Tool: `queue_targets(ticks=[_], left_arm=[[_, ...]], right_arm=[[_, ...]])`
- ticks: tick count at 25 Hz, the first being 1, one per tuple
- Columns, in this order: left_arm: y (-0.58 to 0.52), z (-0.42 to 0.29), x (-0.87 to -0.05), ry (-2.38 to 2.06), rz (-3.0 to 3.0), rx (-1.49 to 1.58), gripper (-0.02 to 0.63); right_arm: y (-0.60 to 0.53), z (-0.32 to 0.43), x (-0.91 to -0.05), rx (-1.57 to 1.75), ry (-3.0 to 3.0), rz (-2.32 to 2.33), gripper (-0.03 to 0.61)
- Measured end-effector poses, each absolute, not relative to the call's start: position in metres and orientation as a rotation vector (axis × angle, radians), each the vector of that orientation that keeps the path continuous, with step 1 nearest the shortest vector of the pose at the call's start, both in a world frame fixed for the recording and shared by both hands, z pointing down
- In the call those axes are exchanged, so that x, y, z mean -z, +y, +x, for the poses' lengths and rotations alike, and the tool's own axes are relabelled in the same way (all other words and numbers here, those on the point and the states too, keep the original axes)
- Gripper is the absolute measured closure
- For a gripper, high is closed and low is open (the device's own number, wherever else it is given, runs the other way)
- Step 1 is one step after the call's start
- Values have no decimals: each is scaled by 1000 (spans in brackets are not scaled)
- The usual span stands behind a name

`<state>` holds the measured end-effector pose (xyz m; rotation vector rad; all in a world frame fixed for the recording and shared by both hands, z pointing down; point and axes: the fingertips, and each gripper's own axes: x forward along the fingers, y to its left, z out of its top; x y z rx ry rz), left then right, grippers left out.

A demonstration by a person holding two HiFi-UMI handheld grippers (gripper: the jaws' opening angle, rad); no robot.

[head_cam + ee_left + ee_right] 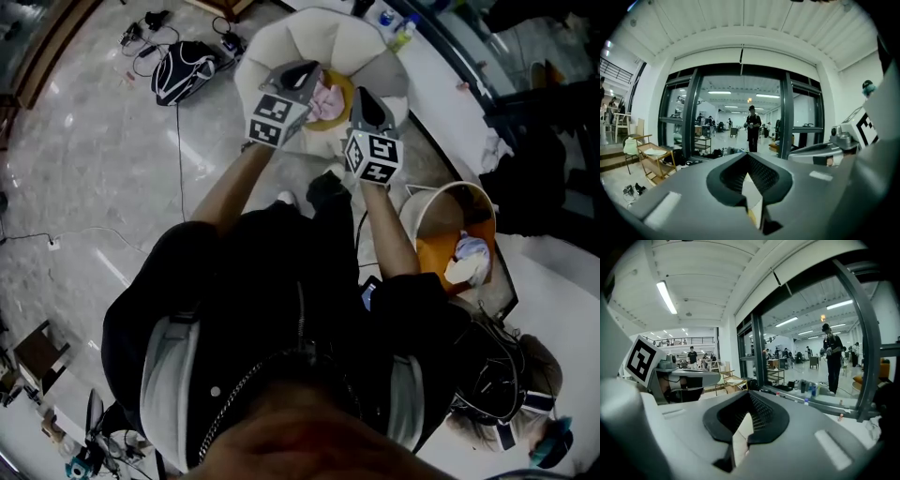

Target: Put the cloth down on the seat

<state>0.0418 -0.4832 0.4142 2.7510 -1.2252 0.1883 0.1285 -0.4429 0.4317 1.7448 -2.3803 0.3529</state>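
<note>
A pink cloth lies bunched on the yellow seat cushion of a white armchair. My left gripper is held above the seat, just left of the cloth, with its jaws shut and nothing between them. My right gripper hovers just right of the cloth, also shut and empty. Both gripper views look level across the room rather than at the chair. In them the left gripper and the right gripper show their black pads closed together. Neither view shows the cloth.
A round basket with an orange lining holds more cloths at the right. A black bag and cables lie on the floor left of the chair. A white ledge with bottles runs behind it. Another person's head is at lower right.
</note>
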Motion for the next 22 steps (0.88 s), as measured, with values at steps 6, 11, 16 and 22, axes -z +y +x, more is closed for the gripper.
queue_targets(ticks=[6, 11, 16, 22], left_arm=[[-472, 35, -405, -1235, 2759, -191, 604], [-478, 25, -403, -1245, 2753, -196, 604], [-482, 22, -403, -1267, 2741, -197, 604], [-481, 22, -403, -1273, 2732, -193, 604]], right_arm=[[-432, 110, -429, -330, -2410, 1713, 578], [-440, 97, -428, -300, -2420, 1673, 578], [-443, 96, -428, -294, -2434, 1655, 578], [-444, 96, -425, -284, -2441, 1637, 578]])
